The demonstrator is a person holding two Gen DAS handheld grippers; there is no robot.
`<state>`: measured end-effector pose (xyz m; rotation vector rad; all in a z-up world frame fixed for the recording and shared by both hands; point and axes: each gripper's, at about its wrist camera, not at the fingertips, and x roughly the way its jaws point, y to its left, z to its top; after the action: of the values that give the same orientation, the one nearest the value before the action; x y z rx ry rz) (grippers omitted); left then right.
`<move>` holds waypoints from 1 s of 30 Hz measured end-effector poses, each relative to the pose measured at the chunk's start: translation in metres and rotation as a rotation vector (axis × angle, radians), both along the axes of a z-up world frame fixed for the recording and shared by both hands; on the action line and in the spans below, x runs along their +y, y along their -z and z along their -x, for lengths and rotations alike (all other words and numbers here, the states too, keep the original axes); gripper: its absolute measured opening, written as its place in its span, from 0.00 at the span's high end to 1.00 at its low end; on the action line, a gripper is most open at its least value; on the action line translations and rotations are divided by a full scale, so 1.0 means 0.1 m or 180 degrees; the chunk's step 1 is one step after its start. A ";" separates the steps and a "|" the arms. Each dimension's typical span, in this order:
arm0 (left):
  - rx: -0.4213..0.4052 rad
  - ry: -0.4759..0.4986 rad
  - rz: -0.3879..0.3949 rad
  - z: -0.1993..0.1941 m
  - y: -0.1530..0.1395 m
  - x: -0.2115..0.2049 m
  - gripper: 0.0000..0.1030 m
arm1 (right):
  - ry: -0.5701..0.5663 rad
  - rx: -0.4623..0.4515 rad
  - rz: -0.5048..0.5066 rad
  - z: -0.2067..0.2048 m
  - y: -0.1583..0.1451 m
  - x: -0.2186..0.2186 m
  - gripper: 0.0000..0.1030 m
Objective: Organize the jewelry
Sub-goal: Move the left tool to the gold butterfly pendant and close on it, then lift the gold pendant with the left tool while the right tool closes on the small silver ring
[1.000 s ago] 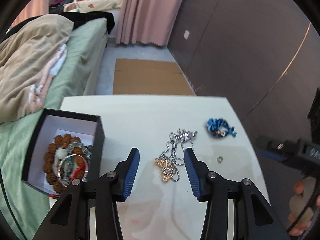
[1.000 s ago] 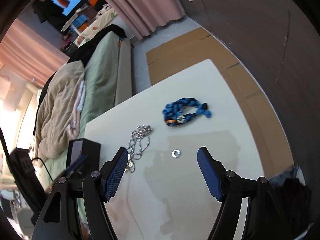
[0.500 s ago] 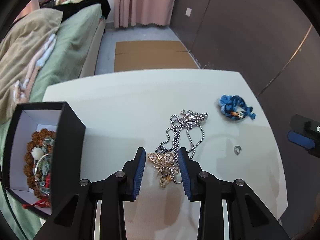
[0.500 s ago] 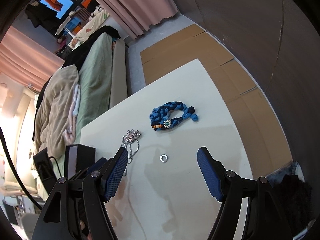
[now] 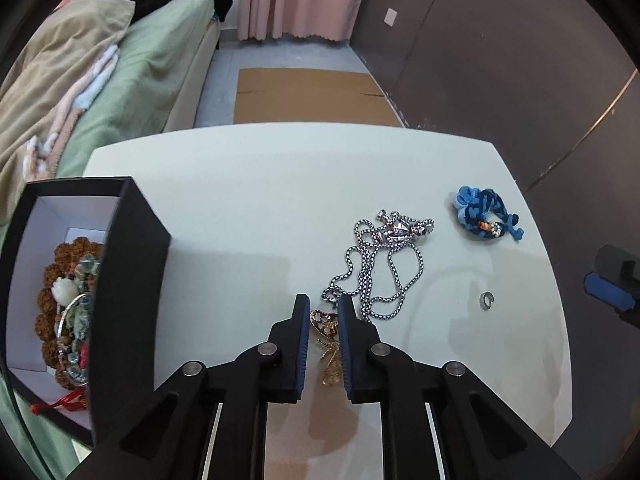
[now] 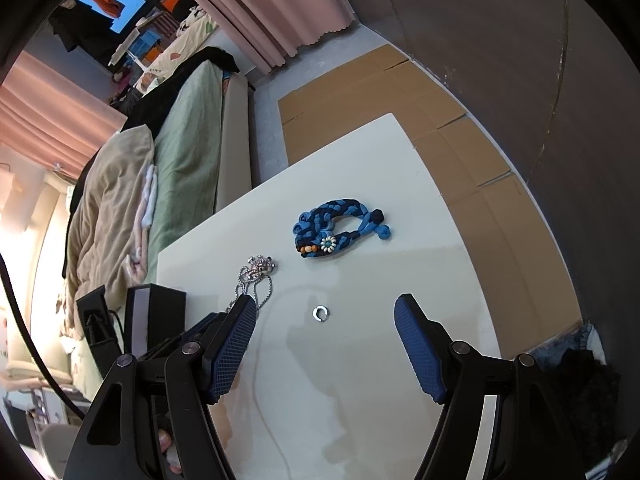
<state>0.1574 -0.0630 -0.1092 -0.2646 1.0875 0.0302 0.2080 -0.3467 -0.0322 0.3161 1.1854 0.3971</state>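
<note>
Two tools in play, only the left one doing anything. Over the last second the left tool (image 5: 323,314) went from wide open above the counter (image 5: 240,184) to nearly closed, pads either side of the gold brooch (image 5: 326,338). A narrow gap remains and the brooch fills it. Looks like a pinch, but I can't tell if the pads actually bite metal yet. The brooch still lies on the counter, near the front edge, roughly mid-width.

Meaning for the task: I'd say this is the grasp step for the next piece, the box being the likely destination. The box (image 5: 132,248) sits at the counter's left edge, open, with a bead bracelet (image 5: 50,304) and other pieces already inside. So some of the sorting is done.

Still out on the counter:
- chain (image 5: 380,264), just beyond the left tool's tips and close to the brooch. I can't tell whether they are linked, so a lift may drag it.
- blue braid (image 6: 338,228), toward the far right corner.
- small ring (image 6: 320,314), near the right edge, apart from the rest.

Right tool (image 6: 326,346): fully open, holding nothing, touching nothing. It hangs above the counter with the ring lined up between its pads in its own view, braid further out.
</note>
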 end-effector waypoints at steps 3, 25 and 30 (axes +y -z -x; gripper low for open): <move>-0.0096 -0.0005 0.0046 0.05 -0.08 0.03 0.98 | -0.0029 0.0001 0.0022 0.02 0.01 0.02 0.30; -0.0446 -0.0121 0.0213 0.30 -0.45 0.31 0.98 | -0.0455 0.0069 0.0805 -0.02 0.41 0.60 0.63; -0.0476 -0.0162 0.0243 0.32 -0.48 0.37 0.98 | -0.0532 0.0077 0.1099 -0.04 0.53 0.71 0.80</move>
<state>0.1255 -0.0256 -0.0607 -0.3578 0.9342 0.0140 0.2121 -0.2752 -0.0855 -0.0779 1.2841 0.3264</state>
